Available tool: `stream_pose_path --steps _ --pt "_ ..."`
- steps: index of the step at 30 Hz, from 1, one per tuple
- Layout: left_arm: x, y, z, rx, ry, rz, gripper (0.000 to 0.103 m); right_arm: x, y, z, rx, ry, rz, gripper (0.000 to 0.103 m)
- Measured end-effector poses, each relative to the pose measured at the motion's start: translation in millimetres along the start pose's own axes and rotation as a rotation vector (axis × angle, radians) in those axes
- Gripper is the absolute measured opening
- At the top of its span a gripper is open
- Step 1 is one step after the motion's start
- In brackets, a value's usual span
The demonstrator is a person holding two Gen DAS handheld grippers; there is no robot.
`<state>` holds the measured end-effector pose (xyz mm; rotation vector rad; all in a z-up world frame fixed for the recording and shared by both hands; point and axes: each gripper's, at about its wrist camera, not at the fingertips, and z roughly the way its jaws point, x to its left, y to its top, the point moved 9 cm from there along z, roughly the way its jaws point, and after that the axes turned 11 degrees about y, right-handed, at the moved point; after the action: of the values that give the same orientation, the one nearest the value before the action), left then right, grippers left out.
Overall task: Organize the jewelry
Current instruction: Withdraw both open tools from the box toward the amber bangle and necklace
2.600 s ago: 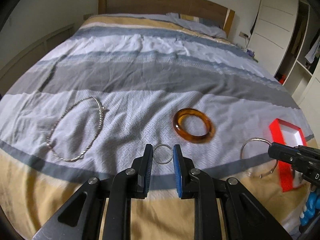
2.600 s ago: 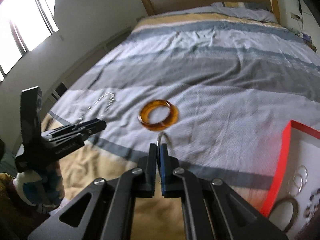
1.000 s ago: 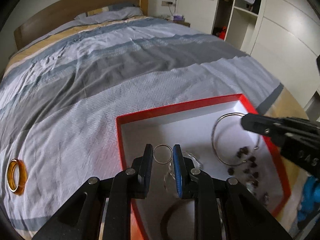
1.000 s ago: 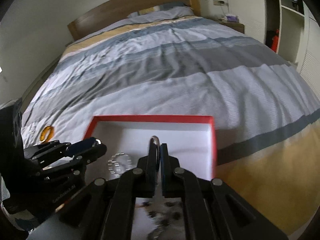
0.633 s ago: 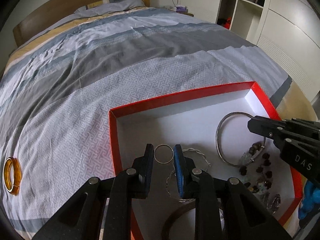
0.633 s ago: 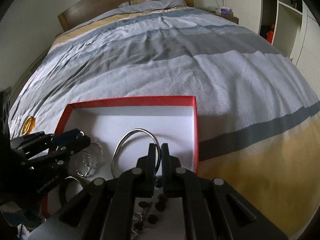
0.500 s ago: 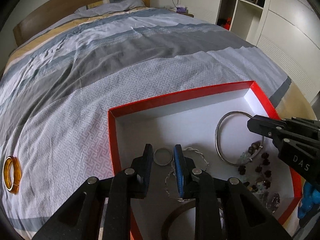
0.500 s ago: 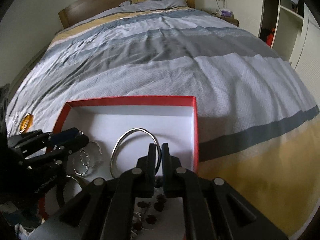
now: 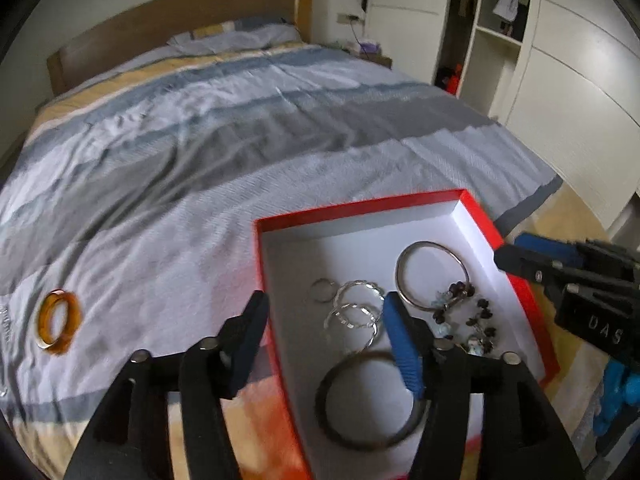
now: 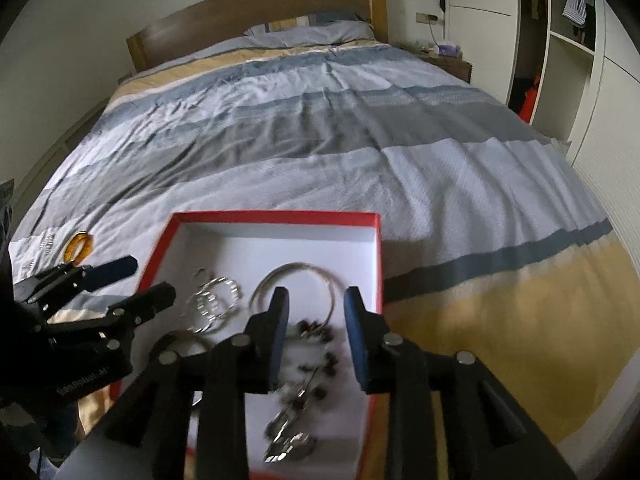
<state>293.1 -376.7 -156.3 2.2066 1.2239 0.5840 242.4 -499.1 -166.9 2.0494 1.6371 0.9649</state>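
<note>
Striped duvet [image 9: 200, 152] on wooden-headboard bed [image 9: 160, 12], red jewelry box [image 9: 276, 280] atop, white wardrobe [image 9: 580, 80] beside, left gripper [image 9: 324, 320] and right gripper [image 10: 316, 312] both spread wide, holding nothing.

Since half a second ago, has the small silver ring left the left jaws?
Yes. The small silver ring now lies on the white floor of the red box, near its left wall, and the left gripper stands open above it.

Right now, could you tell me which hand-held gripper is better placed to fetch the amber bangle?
Left hand-held gripper: open, empty, and on the amber bangle's side of the red box. The right hand-held gripper sits farther.
</note>
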Motion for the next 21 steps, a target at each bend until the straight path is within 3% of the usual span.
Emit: stream_pose_path --steps 8,21 --pt "39.3 -9.5 -73.3 -0.078 0.109 -0.081 0.072 43.1 -24.8 -30.4 -0.025 0.049 0.020 0.039" --pt "82.3 -40.2 -165.6 -0.175 0.239 -0.142 0.078 106.6 -52.9 -86.4 -0.073 0.107 0.011 0.041"
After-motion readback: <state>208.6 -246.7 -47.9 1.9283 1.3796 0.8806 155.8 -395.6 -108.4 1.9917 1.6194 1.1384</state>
